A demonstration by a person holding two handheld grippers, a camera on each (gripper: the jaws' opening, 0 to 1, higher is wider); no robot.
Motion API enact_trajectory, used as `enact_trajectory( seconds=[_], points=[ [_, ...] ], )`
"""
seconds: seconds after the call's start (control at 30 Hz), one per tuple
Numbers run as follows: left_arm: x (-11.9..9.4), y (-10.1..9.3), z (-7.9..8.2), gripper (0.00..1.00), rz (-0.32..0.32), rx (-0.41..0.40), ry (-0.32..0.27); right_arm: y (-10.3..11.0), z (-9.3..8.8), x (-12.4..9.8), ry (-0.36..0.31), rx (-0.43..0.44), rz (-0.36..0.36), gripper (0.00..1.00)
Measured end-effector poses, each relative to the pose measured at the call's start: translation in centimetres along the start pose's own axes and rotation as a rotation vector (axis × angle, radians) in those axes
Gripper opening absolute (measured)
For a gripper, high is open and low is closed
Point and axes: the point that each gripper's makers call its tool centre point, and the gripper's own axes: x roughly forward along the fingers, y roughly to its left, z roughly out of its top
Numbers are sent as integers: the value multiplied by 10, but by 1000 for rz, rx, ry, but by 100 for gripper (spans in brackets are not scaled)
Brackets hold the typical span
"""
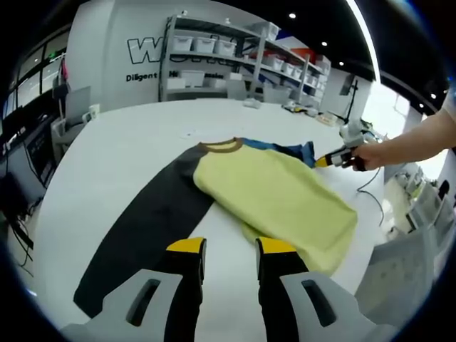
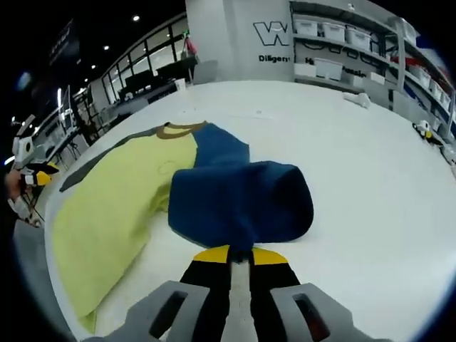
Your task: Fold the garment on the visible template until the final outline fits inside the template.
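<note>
A long-sleeved shirt lies flat on the white table [image 1: 128,149]. Its body is yellow [image 1: 278,192], its collar brown [image 1: 224,147], one sleeve dark grey [image 1: 142,228], the other sleeve blue [image 2: 242,199]. My left gripper [image 1: 231,246] stands open just short of the shirt's near hem, with nothing between its jaws. My right gripper [image 2: 231,255] is shut on the blue sleeve, which bunches in a fold over the jaws. In the left gripper view the right gripper [image 1: 335,158] shows at the shirt's far right, held by a person's hand [image 1: 370,153].
Metal shelves with white bins [image 1: 235,50] stand behind the table. Small items [image 1: 299,107] lie along the far edge, and a cable [image 1: 374,192] trails at the right. Bare white table [image 2: 370,178] stretches right of the blue sleeve. Desks and chairs [image 1: 28,142] stand to the left.
</note>
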Motion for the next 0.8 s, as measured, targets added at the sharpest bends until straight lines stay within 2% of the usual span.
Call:
enact_trajectory(
  seconds=[0.03, 0.17, 0.27, 0.47, 0.53, 0.63, 0.7, 0.8],
  points=[
    [0, 0, 0, 28, 1, 0, 0, 2, 0, -1, 1, 22, 6, 0],
    [1, -2, 1, 28, 2, 2, 0, -4, 3, -8, -11, 14, -2, 0],
    [2, -3, 1, 29, 1, 5, 1, -7, 5, -19, -19, -17, -3, 0],
    [6, -10, 0, 35, -9, 11, 6, -28, 4, -47, -27, -31, -25, 0],
    [7, -12, 1, 35, -13, 12, 5, -33, 10, -58, -64, 25, -20, 0],
    [9, -16, 1, 35, -19, 12, 5, -32, 30, -78, -166, 137, 56, 0],
    [10, -17, 1, 35, -22, 12, 4, -28, 41, -91, -218, 179, 113, 0],
    [11, -19, 1, 35, -24, 13, 5, -24, 50, -104, -254, 196, 147, 0]
  ],
)
